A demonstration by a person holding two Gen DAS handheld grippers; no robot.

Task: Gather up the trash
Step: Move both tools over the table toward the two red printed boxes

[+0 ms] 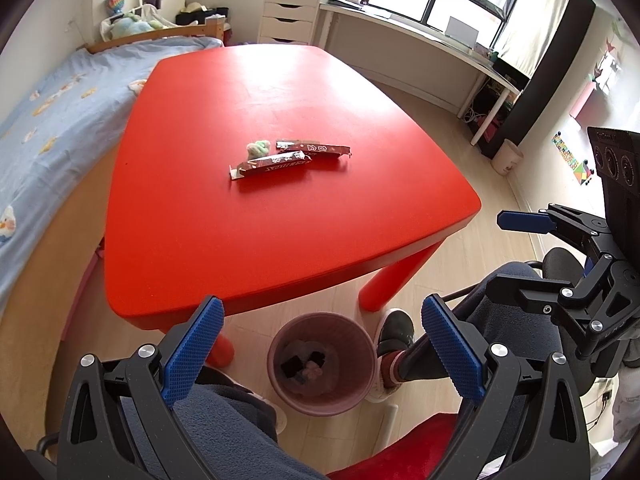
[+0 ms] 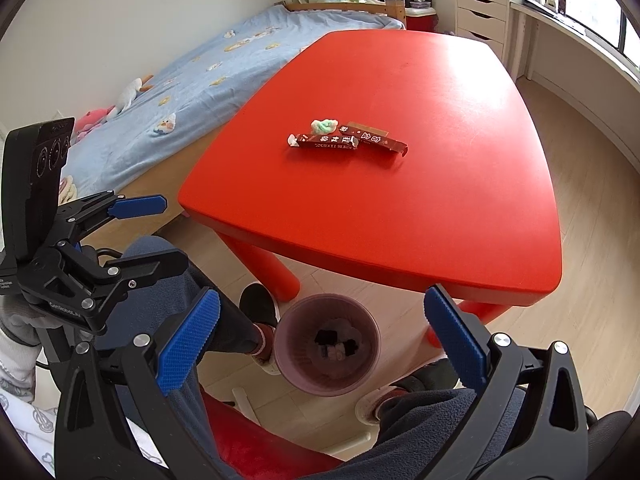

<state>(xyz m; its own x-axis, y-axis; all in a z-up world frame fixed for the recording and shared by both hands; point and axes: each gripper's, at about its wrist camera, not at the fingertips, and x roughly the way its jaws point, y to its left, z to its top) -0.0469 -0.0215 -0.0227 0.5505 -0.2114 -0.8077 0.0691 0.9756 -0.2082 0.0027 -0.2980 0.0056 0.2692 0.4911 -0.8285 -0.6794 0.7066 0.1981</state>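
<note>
- Some scraps already lie in the pink bin (image 1: 322, 364) on the floor just off the red table's (image 1: 280, 240) near edge.
- Two brown wrappers (image 1: 288, 159) and a green wad (image 1: 258, 148) remain mid-table, touching each other.
- The left gripper (image 1: 322, 354) and right gripper (image 2: 322, 344) hang above the bin, fingers apart, empty.

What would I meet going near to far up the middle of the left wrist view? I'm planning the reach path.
left gripper → pink trash bin → red table near edge → dark wrappers → white drawer unit
</note>
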